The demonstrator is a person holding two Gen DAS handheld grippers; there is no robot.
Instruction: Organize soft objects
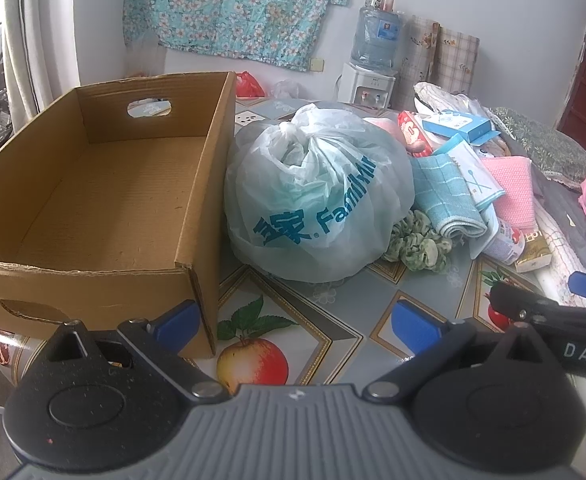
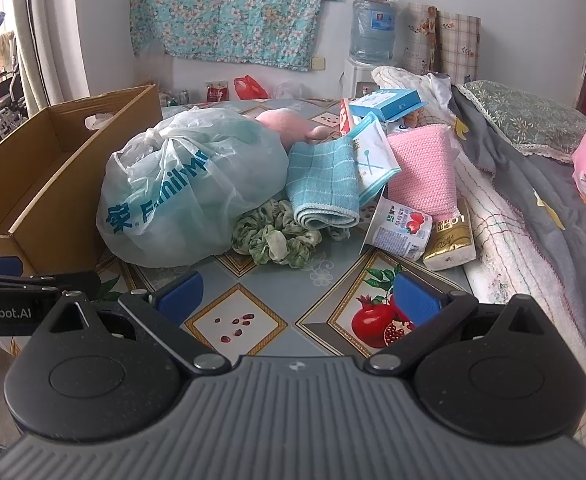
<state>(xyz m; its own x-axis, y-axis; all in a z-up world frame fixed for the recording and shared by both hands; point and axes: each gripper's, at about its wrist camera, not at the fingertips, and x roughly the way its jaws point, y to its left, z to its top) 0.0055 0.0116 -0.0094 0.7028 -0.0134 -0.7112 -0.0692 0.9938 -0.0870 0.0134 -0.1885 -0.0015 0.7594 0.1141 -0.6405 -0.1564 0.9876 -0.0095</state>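
An open cardboard box (image 1: 93,184) (image 2: 45,168) stands on the left of the table, nothing inside it. Right beside it lies a knotted pale plastic bag (image 1: 317,196) (image 2: 189,184) with blue lettering. A green scrunchie (image 1: 417,244) (image 2: 277,236) lies in front of a folded blue towel (image 1: 445,196) (image 2: 321,184) and a pink knitted cloth (image 1: 513,188) (image 2: 425,168). A pink plush (image 2: 285,124) shows behind the bag. My left gripper (image 1: 297,324) and my right gripper (image 2: 299,300) both hover open over the tablecloth, short of the pile, holding nothing.
A yogurt cup (image 2: 401,228), a gold tissue pack (image 2: 451,240), blue cartons (image 2: 385,104) and a wipes packet (image 2: 373,156) lie mixed in the pile. A bed with a grey quilt (image 2: 533,192) borders the table on the right. A water dispenser (image 1: 373,64) stands behind.
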